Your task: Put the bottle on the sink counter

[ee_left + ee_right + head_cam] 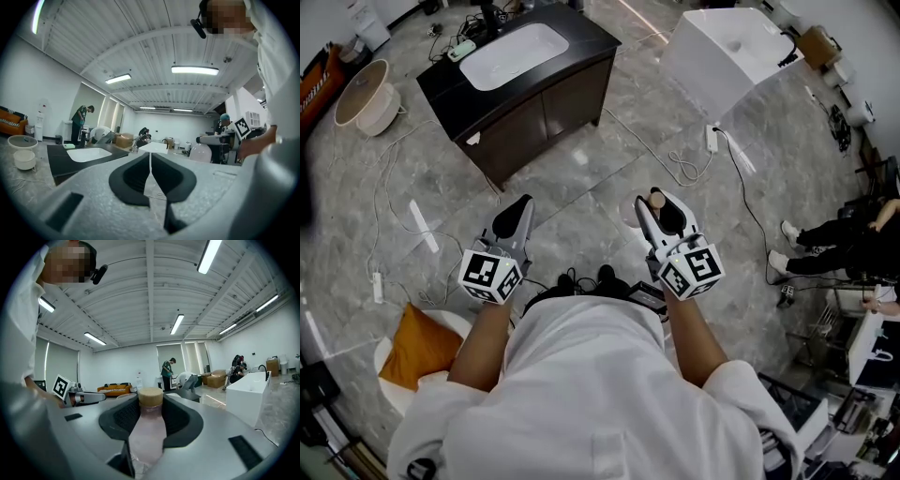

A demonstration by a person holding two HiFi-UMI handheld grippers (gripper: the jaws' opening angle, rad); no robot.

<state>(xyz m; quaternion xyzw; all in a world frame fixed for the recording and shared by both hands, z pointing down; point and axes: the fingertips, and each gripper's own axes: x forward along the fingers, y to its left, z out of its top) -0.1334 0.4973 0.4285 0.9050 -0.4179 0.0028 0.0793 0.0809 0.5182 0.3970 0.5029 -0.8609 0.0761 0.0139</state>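
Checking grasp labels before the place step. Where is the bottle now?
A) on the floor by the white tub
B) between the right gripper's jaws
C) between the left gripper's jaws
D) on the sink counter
B: the right gripper view shows the tan-capped bottle clamped between the jaws of the right gripper. The left gripper has its jaws together with nothing between them.

White bathtub (727, 56) on grey marble floor (581, 183), beige basin (362, 96), orange cushion (417, 349), trailing white cable (679, 174)
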